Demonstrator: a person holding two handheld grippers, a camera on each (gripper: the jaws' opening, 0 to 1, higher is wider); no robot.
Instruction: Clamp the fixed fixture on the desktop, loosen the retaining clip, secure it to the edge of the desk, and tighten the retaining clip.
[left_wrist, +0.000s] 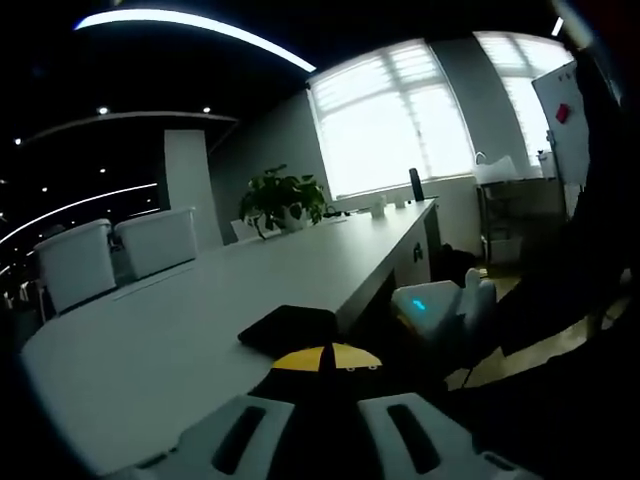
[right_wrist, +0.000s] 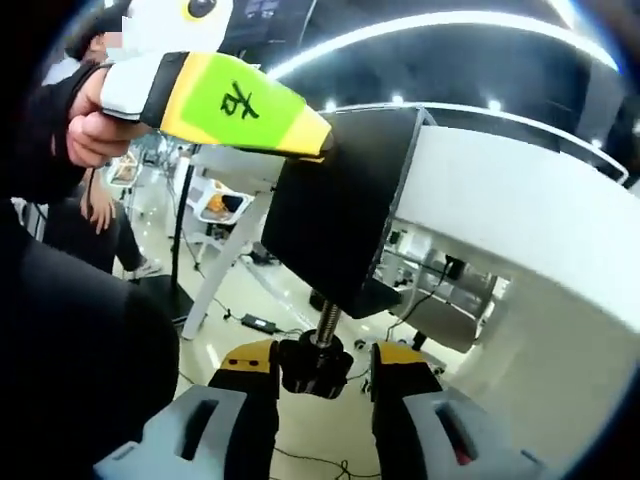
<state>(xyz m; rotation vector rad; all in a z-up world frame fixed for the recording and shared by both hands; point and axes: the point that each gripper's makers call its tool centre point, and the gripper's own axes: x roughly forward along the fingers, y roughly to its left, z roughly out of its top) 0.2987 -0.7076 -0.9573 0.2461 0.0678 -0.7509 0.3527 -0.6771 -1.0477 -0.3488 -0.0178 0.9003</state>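
Fixture (right_wrist: 345, 215) is a black C-shaped clamp bracket, sitting on the desk (right_wrist: 520, 215) edge: top plate lies on the desktop, body hangs over the side, threaded screw (right_wrist: 326, 322) pointing down with a black knob (right_wrist: 312, 368) at the end. Judging by looks: rigid, metal or hard plastic, moderately heavy, not fragile; flat faces are smooth so could slip if pinched lightly. Best hold on the top plate or body to steady it, knob for turning. In the right gripper view, the right gripper (right_wrist: 322, 385) has its yellow-padded jaws set either side of the knob, narrow gap, appears closed on it or near enough; contact looks real but I can't fully confirm pressure. The left gripper (right_wrist: 300, 135) comes in from the upper left in that view, yellow-green tip pressed to the fixture's top corner. In the left gripper view, the left gripper (left_wrist: 322, 385) jaws sit close together over the black plate (left_wrist: 290, 328) on the desk (left_wrist: 180, 330); whether they're actually pinching it, can't tell. Screw looks not yet snug, likely mid-tighten.
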